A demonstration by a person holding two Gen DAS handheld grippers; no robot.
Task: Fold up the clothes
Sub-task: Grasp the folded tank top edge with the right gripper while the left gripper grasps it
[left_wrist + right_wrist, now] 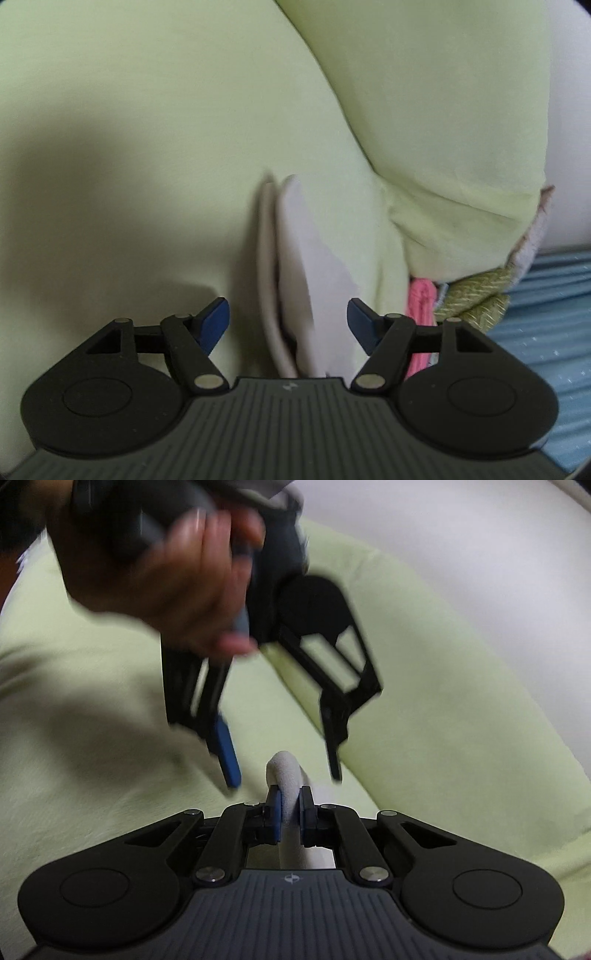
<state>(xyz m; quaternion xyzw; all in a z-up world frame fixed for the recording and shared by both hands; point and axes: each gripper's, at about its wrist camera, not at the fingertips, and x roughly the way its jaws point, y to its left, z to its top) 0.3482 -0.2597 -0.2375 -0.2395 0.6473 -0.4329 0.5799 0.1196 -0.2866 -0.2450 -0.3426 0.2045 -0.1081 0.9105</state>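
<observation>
A small pale pinkish-white cloth (291,266) stands folded on edge over a light green sheet (147,129). My left gripper (288,325) is open, its blue pads either side of the cloth's lower part without touching it. In the right wrist view my right gripper (290,814) is shut on the same cloth (286,775), whose rounded fold sticks up between the pads. The left gripper (284,775), held in a hand (177,572), hovers open just above and beyond it.
A green pillow or bolster (443,129) lies at the right on the sheet. Below it are a pink cloth (421,299), an olive woven fabric (476,295) and a blue ribbed surface (546,332). A white wall (480,535) lies behind.
</observation>
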